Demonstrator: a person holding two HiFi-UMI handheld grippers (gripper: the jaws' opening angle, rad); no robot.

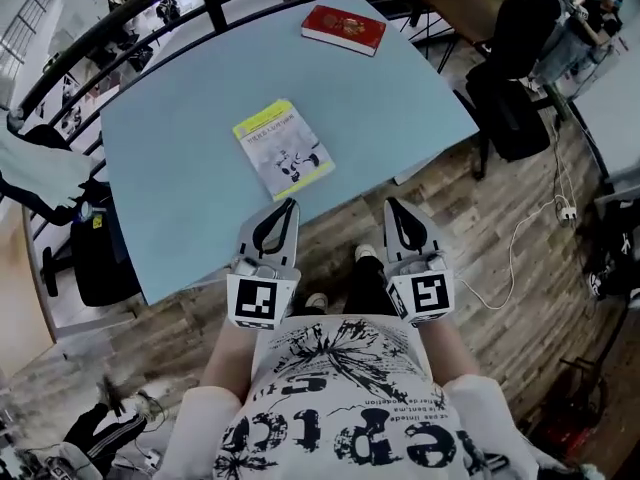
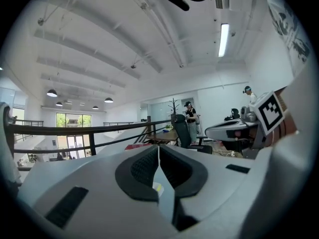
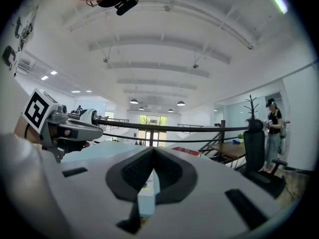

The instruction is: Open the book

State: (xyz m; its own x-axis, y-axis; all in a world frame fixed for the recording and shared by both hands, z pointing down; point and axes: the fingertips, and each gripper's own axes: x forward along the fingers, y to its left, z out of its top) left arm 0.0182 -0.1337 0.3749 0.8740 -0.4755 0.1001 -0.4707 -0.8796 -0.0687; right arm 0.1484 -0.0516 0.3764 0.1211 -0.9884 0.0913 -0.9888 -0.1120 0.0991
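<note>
A closed book (image 1: 283,149) with a yellow-green and white cover lies flat on the light blue table (image 1: 180,118), near its front edge. My left gripper (image 1: 291,204) is shut and empty, with its tips just short of the book's near corner. My right gripper (image 1: 389,204) is also shut and empty, to the right of the book and past the table's edge. In the left gripper view the jaws (image 2: 158,148) meet at a thin line. The right gripper view shows its jaws (image 3: 153,151) touching at the tips.
A red book (image 1: 344,28) lies at the table's far edge. A black railing (image 1: 150,3) runs behind the table. A black office chair (image 1: 510,78) stands at the right. A white cable (image 1: 520,238) lies on the wooden floor. People stand far off.
</note>
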